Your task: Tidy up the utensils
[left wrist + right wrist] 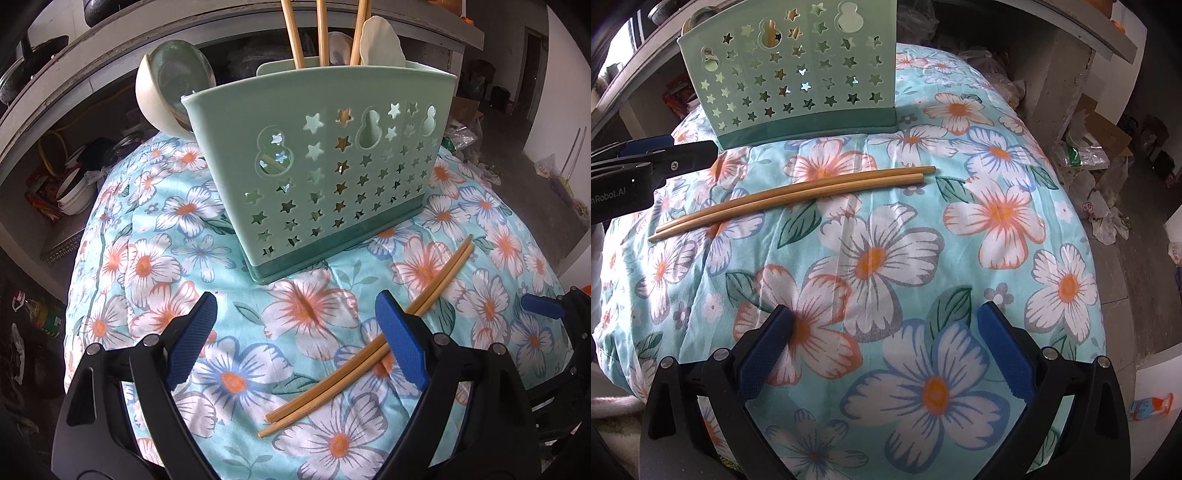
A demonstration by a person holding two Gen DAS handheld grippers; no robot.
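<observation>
A pale green utensil holder (pixel 325 173) with star cut-outs stands upright on the floral cloth; chopsticks (pixel 321 33) and spoons (pixel 380 42) stick out of its top. The holder (pixel 801 77) shows at top left in the right wrist view. Two loose bamboo chopsticks (pixel 325 384) lie side by side on the cloth in front of it, also seen as chopsticks (pixel 790 197). My left gripper (pixel 295 339) is open above them, its right finger (pixel 402 339) crossing over the pair. My right gripper (pixel 886 347) is open over bare cloth, nearer than the chopsticks.
A white and green ladle (pixel 173 85) leans at the holder's left side. The floral cloth (pixel 997 221) drops off at its edges. Shelves with dishes (pixel 74 184) lie to the left, bags and boxes (pixel 1089 155) on the floor to the right.
</observation>
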